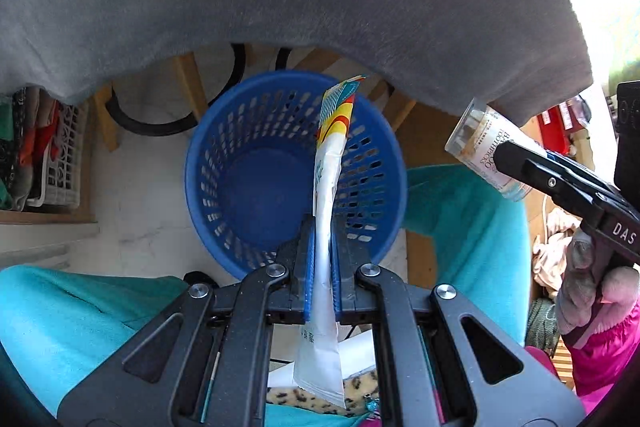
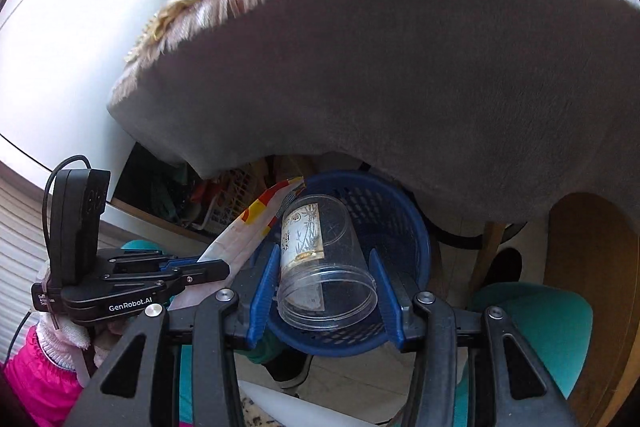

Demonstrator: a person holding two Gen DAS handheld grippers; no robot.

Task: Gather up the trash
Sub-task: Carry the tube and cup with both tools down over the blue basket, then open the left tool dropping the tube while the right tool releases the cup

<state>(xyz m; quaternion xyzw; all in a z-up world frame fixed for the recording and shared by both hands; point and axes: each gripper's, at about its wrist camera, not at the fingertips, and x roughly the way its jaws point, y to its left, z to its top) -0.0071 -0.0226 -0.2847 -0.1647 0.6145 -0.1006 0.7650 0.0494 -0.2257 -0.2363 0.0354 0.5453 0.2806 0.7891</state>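
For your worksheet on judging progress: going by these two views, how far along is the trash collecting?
Done: nothing is binned; the blue basket looks empty. In hand: the left gripper is shut on a white wrapper above the basket, and the right gripper grips a clear plastic toothpick container, also over it. Left: letting both fall in.

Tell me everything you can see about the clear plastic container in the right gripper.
The clear plastic container is a small transparent cylinder, seemingly empty, with a cream paper label printed with bamboo stems and the word toothpicks. No lid shows on the open end that faces the right wrist camera. It lies tilted between the blue pads of the right gripper, which close on its sides. It hangs above the blue basket, below the grey cloth edge, with the wrapper held by the left gripper close beside it.
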